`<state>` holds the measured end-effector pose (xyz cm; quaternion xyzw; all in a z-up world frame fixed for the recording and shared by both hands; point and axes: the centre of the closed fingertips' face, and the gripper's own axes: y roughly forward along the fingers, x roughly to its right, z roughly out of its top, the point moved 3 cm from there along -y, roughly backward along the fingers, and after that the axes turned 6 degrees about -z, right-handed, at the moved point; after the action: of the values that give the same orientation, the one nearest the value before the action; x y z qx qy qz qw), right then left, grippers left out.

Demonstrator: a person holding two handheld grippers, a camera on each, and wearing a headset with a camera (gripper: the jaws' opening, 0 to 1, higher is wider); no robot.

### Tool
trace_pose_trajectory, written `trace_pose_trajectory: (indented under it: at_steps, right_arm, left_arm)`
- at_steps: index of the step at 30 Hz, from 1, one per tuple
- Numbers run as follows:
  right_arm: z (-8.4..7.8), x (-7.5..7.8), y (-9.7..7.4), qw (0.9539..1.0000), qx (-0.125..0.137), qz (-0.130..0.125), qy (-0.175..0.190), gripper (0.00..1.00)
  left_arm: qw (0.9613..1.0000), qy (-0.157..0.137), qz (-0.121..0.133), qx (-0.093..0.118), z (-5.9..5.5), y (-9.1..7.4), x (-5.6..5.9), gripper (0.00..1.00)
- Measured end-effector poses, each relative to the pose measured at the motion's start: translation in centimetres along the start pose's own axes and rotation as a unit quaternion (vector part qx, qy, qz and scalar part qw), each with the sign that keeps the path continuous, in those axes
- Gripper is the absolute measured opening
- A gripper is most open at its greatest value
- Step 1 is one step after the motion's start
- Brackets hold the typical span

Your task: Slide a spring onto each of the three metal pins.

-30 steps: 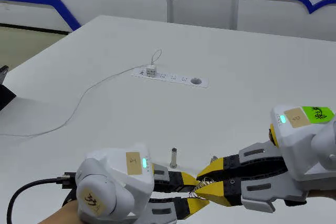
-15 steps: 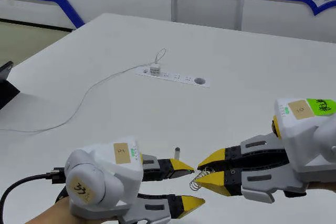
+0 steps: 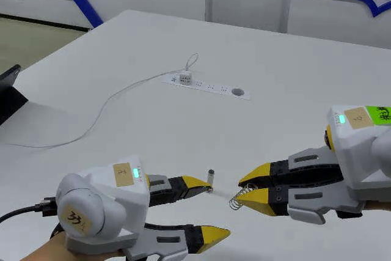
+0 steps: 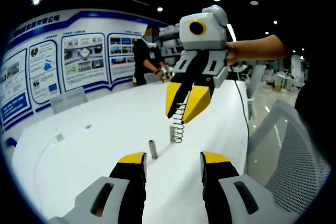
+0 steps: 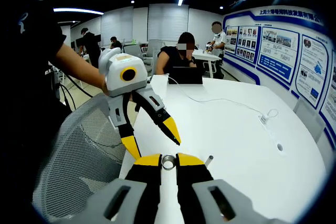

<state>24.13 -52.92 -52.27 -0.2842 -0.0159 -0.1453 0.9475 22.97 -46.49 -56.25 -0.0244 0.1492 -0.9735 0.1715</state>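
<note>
The spring (image 3: 240, 198) is pinched by one end between the tips of the right tongs (image 3: 255, 187). Its free coils hang down and to the left, just above the white tabletop (image 3: 153, 120). In the right gripper view the spring's open ring (image 5: 168, 161) is seen end-on between the yellow tips. A short metal pin (image 3: 211, 175) stands upright just left of the spring and slightly farther away, apart from it. The left tongs (image 3: 209, 207) are spread wide and hold nothing. Their far tip lies close beside the pin, though whether it touches cannot be told.

Judged from this, the spring has not yet been brought over the pin. Because it is gripped only at one end, the loose coils could sway or bend, catch on the pin's top and miss it. The pin could be tipped if the spring were pressed down at a tilt, or if it were nudged by the left tongs' nearby tip. The spring could also be flung out if it were squeezed unevenly.
</note>
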Motion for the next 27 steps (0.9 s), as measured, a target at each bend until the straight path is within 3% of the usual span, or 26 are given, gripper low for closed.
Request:
trace_pose_trajectory:
  at_steps: [5, 15, 20, 24, 27]
  right_arm:
    - [0.1, 0.6, 0.1, 1.0, -0.002, -0.008, 0.003, 0.11]
    - [-0.1, 1.9, 0.5, 0.9995, -0.011, -0.027, 0.011, 0.11]
    - [-0.1, 2.9, 0.8, 0.9989, -0.017, -0.041, 0.013, 0.11]
    - [0.0, 3.8, 1.2, 0.9983, -0.019, -0.053, 0.016, 0.11]
    - [0.1, 4.3, 1.6, 0.998, -0.02, -0.058, 0.017, 0.11]
  left_arm:
    - [0.9997, -0.012, 0.017, 0.009, -0.2, -0.6, -0.5, 0.55]
    - [0.998, -0.031, 0.051, 0.019, -1.0, -2.2, -1.5, 0.68]
    - [0.9944, -0.059, 0.083, 0.029, -1.8, -3.4, -2.3, 0.8]
    - [0.9924, -0.064, 0.103, 0.019, -2.5, -4.2, -2.8, 0.9]
    - [0.9909, -0.071, 0.111, 0.025, -2.6, -4.6, -3.0, 0.96]
